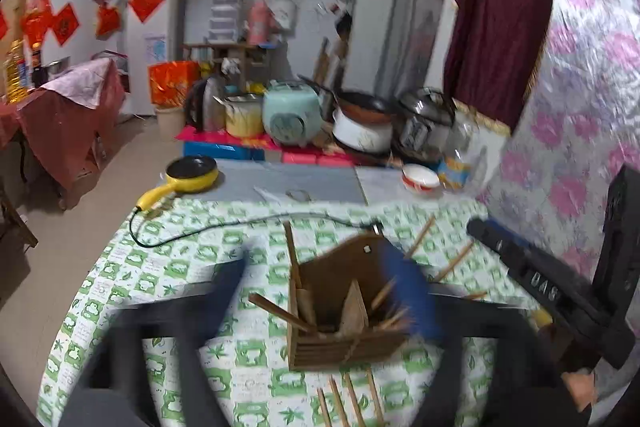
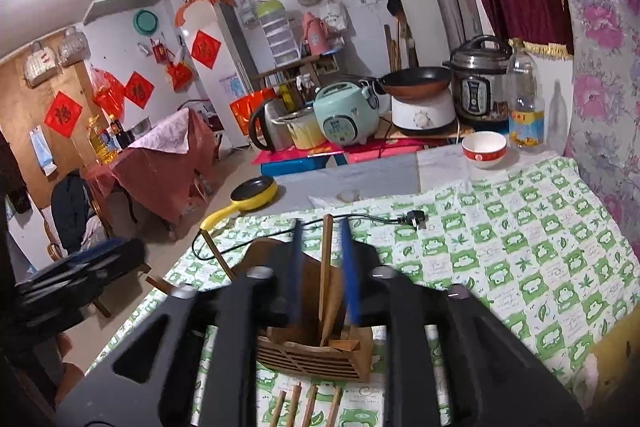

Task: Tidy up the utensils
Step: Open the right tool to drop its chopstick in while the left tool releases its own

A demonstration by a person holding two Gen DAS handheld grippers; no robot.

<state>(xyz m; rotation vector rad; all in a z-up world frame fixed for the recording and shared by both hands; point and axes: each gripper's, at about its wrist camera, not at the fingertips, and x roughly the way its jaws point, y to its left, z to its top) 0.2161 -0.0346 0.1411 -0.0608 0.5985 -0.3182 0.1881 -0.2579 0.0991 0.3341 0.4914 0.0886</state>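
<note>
A: Wooden holder (image 1: 344,311) stands on the green-checked cloth (image 1: 200,267), near its front edge. It leans slightly in the left view. Chopsticks (image 1: 280,311) stick out of its compartments at mixed angles; which compartment each one sits in cannot be told.

B: Loose items?

A: Four sticks (image 2: 308,405) lie flat on the cloth just in front of the holder. More lie behind it, to the right (image 1: 452,263).

B: State of the left gripper (image 1: 332,291)?

A: Jaws wide. The blue pads straddle the holder, one on each side, blurred. No contact with the holder can be confirmed.

B: Right gripper (image 2: 322,267)?

A: Jaws narrow. One upright chopstick (image 2: 325,267) stands between the blue pads with a visible gap on both sides, lower end in the holder. Not clamped.

B: Surroundings?

A: A black cord with plug (image 2: 416,218) crosses the cloth behind the holder. Beyond that, a yellow pan (image 2: 256,191) and a red-and-white bowl (image 2: 484,148) sit on the grey surface. Cookers and a kettle stand further back.
</note>
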